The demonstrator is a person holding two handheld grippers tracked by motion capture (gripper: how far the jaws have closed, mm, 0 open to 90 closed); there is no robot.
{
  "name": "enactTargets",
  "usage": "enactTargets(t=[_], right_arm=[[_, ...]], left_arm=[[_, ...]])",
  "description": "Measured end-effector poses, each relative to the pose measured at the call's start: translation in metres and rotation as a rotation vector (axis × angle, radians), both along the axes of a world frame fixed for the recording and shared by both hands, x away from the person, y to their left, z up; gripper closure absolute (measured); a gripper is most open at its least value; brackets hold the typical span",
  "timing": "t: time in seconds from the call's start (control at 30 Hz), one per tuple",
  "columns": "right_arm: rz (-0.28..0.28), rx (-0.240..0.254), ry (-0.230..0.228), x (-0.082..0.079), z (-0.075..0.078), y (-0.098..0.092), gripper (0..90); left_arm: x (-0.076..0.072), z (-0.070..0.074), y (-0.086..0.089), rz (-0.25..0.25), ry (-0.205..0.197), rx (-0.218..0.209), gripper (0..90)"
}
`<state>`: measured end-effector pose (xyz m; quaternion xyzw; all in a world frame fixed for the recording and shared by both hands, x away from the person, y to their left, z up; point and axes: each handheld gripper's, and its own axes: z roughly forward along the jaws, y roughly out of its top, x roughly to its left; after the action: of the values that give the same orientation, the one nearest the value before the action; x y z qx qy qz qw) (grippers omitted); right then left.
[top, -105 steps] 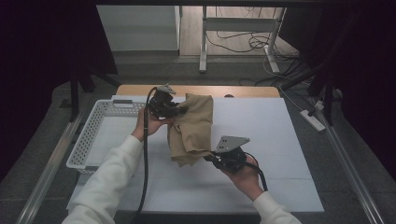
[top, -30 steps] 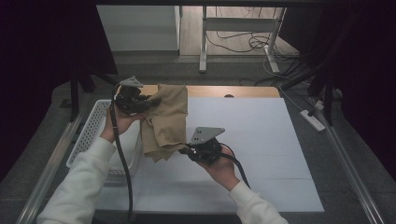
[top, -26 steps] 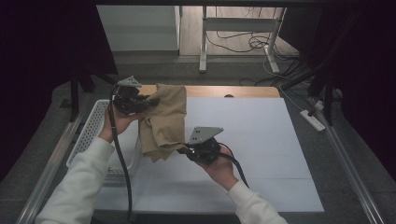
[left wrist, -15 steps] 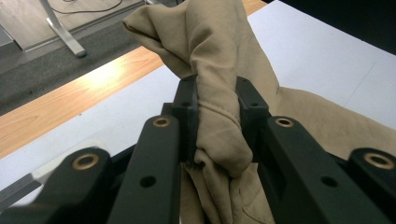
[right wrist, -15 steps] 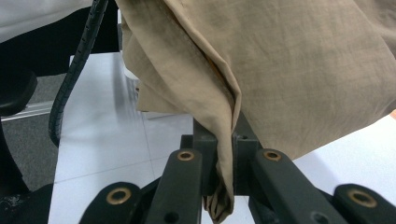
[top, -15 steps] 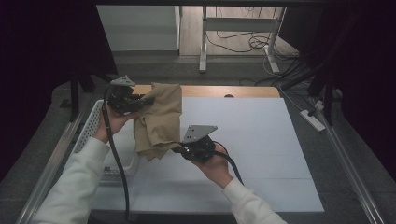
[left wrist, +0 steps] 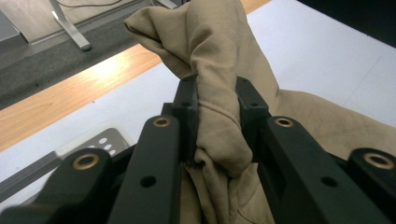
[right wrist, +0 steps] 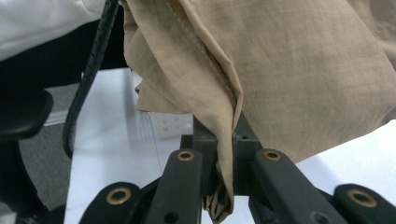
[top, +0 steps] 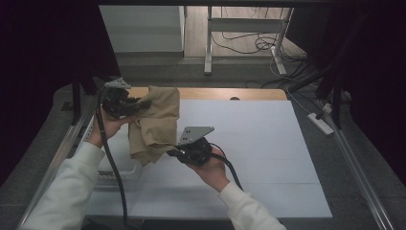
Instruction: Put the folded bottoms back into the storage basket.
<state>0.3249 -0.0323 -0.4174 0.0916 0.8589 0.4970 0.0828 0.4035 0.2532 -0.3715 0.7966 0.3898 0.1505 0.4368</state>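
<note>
A folded tan cloth (top: 157, 123) hangs in the air between my two grippers, over the left part of the white table. My left gripper (top: 142, 103) is shut on its upper left corner; in the left gripper view a bunched roll of the cloth (left wrist: 215, 116) is pinched between the black jaws. My right gripper (top: 170, 153) is shut on the lower right edge. A thin folded hem of the cloth (right wrist: 227, 158) sits clamped between the jaws in the right gripper view. The cloth's lower end droops above the basket's right rim.
A white perforated basket (top: 114, 165) lies at the table's left edge, partly under the cloth and my left forearm. The white table top (top: 268, 143) stretches to the right. A wooden strip (top: 230, 93) runs along the far edge. Cables trail from both grippers.
Both grippers have carried the cloth to the left, from the table's middle toward the basket, keeping their grips. The cloth now hangs partly over the basket.
</note>
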Motion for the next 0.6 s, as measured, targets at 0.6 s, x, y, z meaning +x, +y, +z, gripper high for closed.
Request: enactTargets(t=[0.6], right_arm=[[0.04,-0.01,0.019,0.011,0.002,0.039,84.1]], left_arm=[[0.0,-0.002,0.043,0.051,0.024,-0.012,74.4]])
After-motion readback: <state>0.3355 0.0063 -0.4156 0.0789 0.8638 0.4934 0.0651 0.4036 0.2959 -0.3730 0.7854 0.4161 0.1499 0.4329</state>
